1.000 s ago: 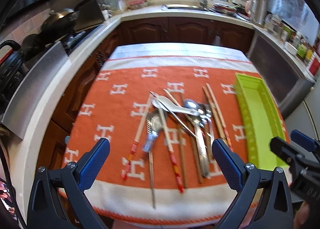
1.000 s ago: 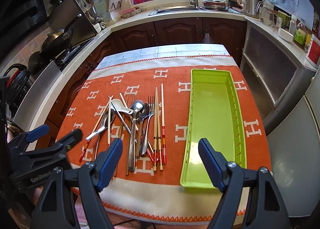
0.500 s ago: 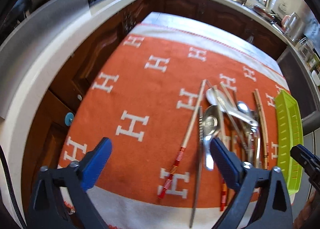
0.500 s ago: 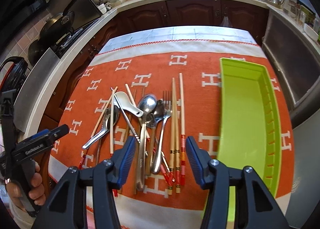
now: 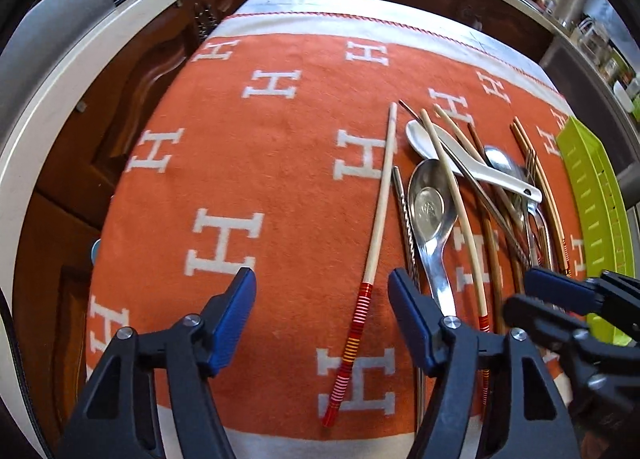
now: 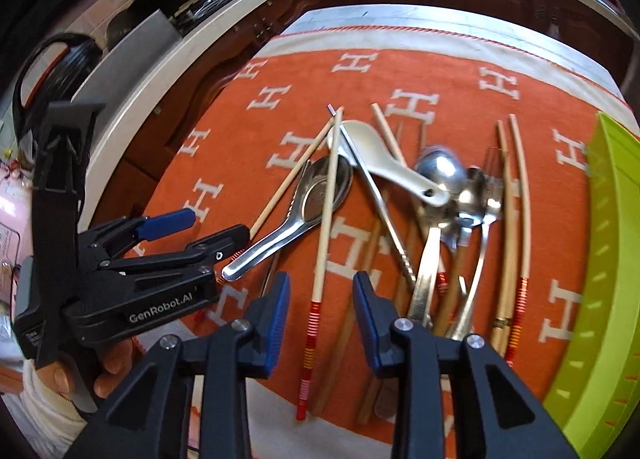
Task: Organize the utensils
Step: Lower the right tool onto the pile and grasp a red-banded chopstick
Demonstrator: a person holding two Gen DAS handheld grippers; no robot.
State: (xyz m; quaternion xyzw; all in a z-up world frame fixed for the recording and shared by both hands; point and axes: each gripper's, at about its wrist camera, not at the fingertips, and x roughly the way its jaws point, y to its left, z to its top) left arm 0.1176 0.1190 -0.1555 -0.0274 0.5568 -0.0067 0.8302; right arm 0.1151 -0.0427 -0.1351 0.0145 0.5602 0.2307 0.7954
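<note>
A heap of utensils lies on the orange cloth (image 5: 260, 163): chopsticks, metal spoons, a fork and a white ceramic spoon (image 5: 464, 163). My left gripper (image 5: 322, 311) is open, low over the cloth, its jaws either side of the red-banded end of a chopstick (image 5: 376, 227). It also shows in the right wrist view (image 6: 200, 231). My right gripper (image 6: 320, 311) is open, jaws either side of another red-banded chopstick (image 6: 326, 219) that lies across a steel spoon (image 6: 316, 195). It also shows in the left wrist view (image 5: 532, 295).
A lime green tray (image 6: 608, 259) lies at the right of the cloth; it also shows in the left wrist view (image 5: 596, 211). A white countertop (image 5: 60, 91) runs along the left with dark wood cabinets below. The table's near edge is just below both grippers.
Both grippers have dropped and moved forward, close over the near ends of the utensils. The right gripper's jaws have narrowed around one chopstick; the left gripper has come in beside it.
</note>
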